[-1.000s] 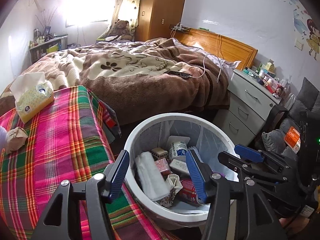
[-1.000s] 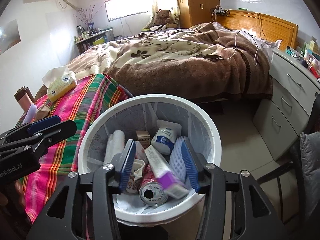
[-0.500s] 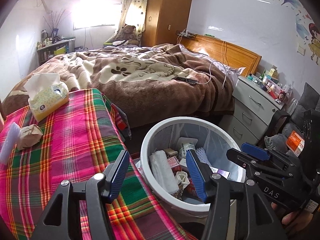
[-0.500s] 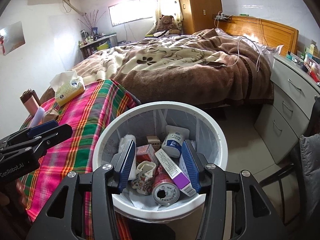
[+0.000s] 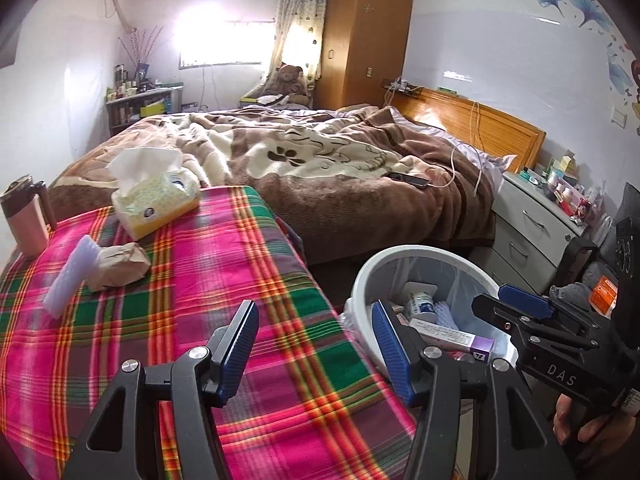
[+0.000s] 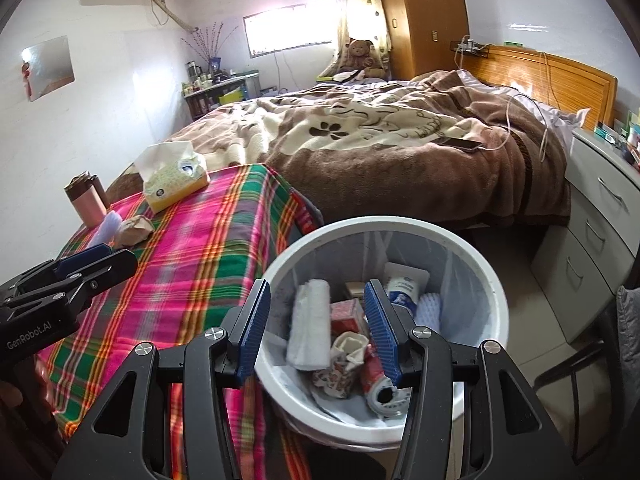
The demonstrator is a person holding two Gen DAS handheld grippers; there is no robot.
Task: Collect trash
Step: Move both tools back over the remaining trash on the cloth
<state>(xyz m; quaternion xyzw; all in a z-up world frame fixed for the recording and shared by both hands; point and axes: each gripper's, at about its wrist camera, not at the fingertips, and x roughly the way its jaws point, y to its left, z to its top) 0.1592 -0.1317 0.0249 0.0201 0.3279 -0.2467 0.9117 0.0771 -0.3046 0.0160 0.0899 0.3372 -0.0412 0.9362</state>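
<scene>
While both of your hands tilt their tools downward, your left tongs (image 5: pixel 316 344) hang over the near right part of the tabletop (image 5: pixel 192 320), and your right tongs (image 6: pixel 316 324) hang over the near rim of the trash bin (image 6: pixel 496 304). Part of your right hand (image 5: pixel 588 424) shows at the lower right of the left view, wrapped on its handle.

Left tongs: partly spread, released, nothing between the blue pads, nothing touched. Right tongs: likewise partly spread and empty; the pads frame the bin's contents from above without contact.

Trash already in the bin: a white roll (image 6: pixel 310 328), a crumpled patterned cup (image 6: pixel 344 356), a can (image 6: pixel 384 388), a white tub with blue label (image 6: pixel 404 288), a long carton with a purple end (image 5: pixel 452 338).

Trash on the tabletop, far left: a crumpled brown paper wad (image 5: pixel 118 264) touching a pale lilac strip (image 5: pixel 70 276). Beyond them sit a yellow tissue box (image 5: pixel 156 200) and a pink flask (image 5: pixel 26 220).

Surface: a plaid cloth in pink, green and orange covers the tabletop. The bin stands just right of it. Behind lies a bed (image 5: pixel 340 176) with a brown blanket, a phone on a cable upon it; a white drawer unit (image 5: pixel 532 232) at right, a wooden wardrobe (image 5: pixel 368 36) and bright window at the far wall.
</scene>
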